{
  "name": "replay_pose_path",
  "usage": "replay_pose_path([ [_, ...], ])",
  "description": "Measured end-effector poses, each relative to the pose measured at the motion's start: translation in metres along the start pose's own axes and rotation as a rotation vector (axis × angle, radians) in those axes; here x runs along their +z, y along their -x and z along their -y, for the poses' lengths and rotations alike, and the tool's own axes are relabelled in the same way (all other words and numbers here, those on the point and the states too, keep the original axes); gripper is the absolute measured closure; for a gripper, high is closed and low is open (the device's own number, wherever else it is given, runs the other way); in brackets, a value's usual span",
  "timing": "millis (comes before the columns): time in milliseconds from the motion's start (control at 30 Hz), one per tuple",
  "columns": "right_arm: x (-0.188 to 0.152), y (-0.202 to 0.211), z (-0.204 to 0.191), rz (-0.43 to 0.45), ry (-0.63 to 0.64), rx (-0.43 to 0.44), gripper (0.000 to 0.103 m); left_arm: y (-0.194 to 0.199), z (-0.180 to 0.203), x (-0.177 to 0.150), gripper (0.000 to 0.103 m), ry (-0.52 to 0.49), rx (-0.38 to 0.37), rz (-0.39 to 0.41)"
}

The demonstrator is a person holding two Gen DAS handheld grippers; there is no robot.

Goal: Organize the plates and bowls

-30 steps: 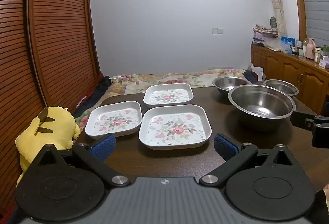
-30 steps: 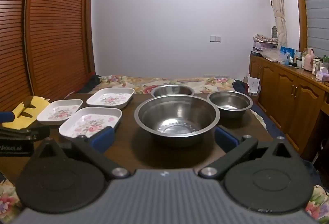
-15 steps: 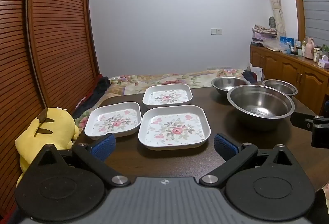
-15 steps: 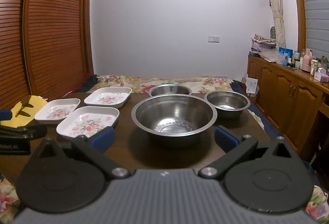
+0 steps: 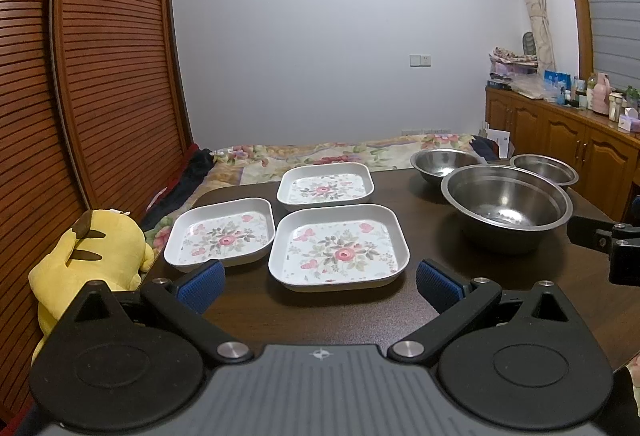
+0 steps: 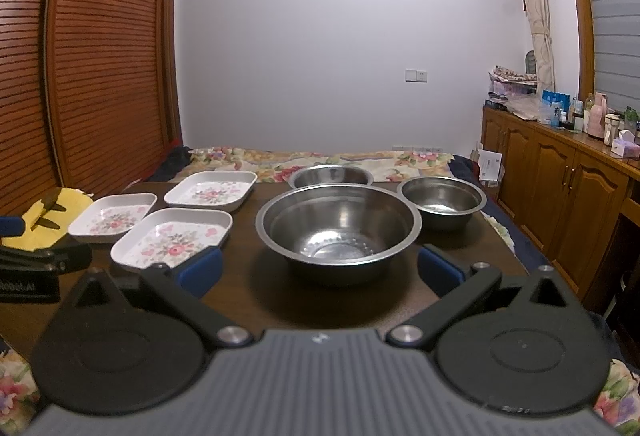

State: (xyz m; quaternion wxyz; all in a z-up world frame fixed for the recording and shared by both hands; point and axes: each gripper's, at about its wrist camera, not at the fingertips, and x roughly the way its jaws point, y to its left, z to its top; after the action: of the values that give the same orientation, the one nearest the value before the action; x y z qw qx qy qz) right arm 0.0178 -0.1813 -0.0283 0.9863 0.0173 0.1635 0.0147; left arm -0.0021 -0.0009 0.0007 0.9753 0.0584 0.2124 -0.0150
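Three white square plates with flower prints lie on the dark wooden table (image 5: 432, 220): the nearest plate (image 5: 339, 247), one to its left (image 5: 222, 234) and a far one (image 5: 325, 187). Three steel bowls stand to the right: a large bowl (image 6: 338, 226), a far bowl (image 6: 330, 174) and a smaller right bowl (image 6: 442, 199). My left gripper (image 5: 318, 282) hovers open just in front of the nearest plate. My right gripper (image 6: 320, 268) hovers open in front of the large bowl. Neither holds anything.
A yellow plush toy (image 5: 86, 256) leans at the table's left edge beside the slatted wooden doors (image 5: 100, 75). A bed with a floral cover (image 5: 340, 151) lies behind the table. Wooden cabinets (image 6: 568, 203) with bottles on top line the right wall.
Both views have shifted slightly, and the plates and bowls sit a little higher in frame. Nothing on the table has moved, and both grippers stay open.
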Motion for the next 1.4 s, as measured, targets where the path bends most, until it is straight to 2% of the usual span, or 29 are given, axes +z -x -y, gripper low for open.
replay_pose_path([
  [1400,0.0008,-0.0004,0.0013,0.001,-0.002,0.003,0.0,0.0031,-0.0015,0.0036,0.0,0.004,-0.008,0.006],
])
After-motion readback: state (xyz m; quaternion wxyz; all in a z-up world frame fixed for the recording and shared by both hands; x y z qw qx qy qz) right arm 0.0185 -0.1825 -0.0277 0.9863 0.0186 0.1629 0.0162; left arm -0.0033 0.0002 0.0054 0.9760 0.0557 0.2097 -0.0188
